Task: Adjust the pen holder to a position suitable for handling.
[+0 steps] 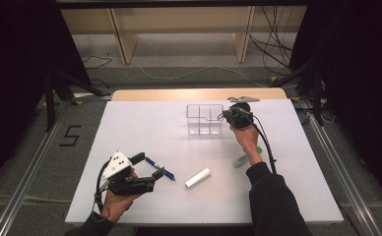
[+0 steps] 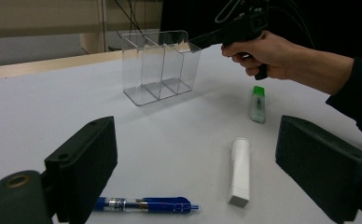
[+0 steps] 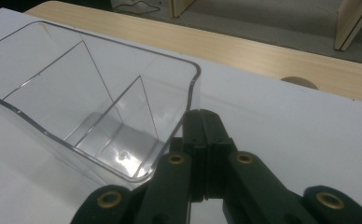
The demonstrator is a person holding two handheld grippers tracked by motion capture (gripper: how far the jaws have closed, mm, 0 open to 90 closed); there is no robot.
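Organizer: clear plastic three-compartment box (image 1: 205,119), far centre of white table (image 1: 130,128)
Right gripper (image 3: 202,140): jaws closed, empty, tips just beside its right wall
Left gripper (image 2: 195,158): wide open, empty, near left
Handling: likely light, stiff, slippery; pinch a thin wall at the rim

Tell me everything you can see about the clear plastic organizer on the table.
The clear organizer is a see-through box that looks like hard plastic, open on top, with rounded corners and two inner walls making three compartments in a row. All three look empty. It stands upright toward the far side of the white table. The right gripper, jaws shut, is at its end wall near the rim; whether it grips or just touches that wall, I cannot tell.
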